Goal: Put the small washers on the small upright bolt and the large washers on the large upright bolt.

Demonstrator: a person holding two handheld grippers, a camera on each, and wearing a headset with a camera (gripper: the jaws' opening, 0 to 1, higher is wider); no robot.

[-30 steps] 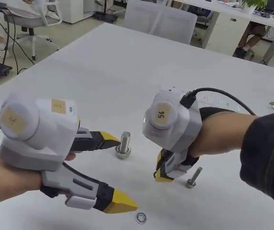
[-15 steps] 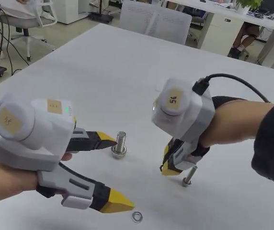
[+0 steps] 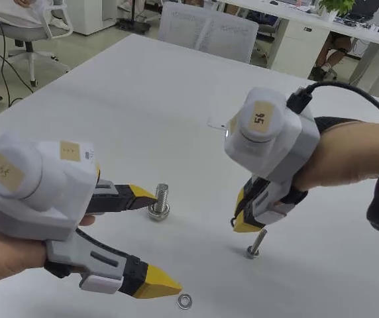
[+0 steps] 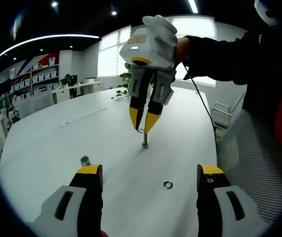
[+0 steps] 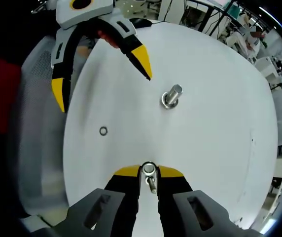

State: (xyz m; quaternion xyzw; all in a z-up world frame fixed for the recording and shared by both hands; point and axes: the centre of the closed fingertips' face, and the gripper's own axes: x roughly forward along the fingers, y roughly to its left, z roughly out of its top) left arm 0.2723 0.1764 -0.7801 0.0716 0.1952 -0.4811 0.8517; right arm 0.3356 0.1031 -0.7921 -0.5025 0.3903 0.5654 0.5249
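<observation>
The right claw (image 5: 148, 173) is drawn narrow, its two yellow tips pinching a small washer (image 5: 148, 169) between them. The claw points straight down at the counter (image 3: 176, 119). Directly under its tips stands the small bolt (image 5: 153, 185), upright with its head on the counter. The washer sits right at the bolt's top end; whether it already touches the thread I cannot tell.

Further out from this claw, across a stretch of bare counter, the large bolt (image 3: 160, 201) stands upright. A loose washer (image 3: 185, 302) lies flat on the counter, well apart from the right claw and off to the side of both bolts.

The left claw (image 3: 151, 242) is spread wide with nothing between its jaws, and it hovers low over the counter, aimed across toward the right claw. The large bolt is just ahead of the tip of one jaw, outside the gap. The loose washer lies near the tip of the other jaw. In the left gripper view the small bolt and the right claw above it stand straight ahead, beyond the open gap.
</observation>
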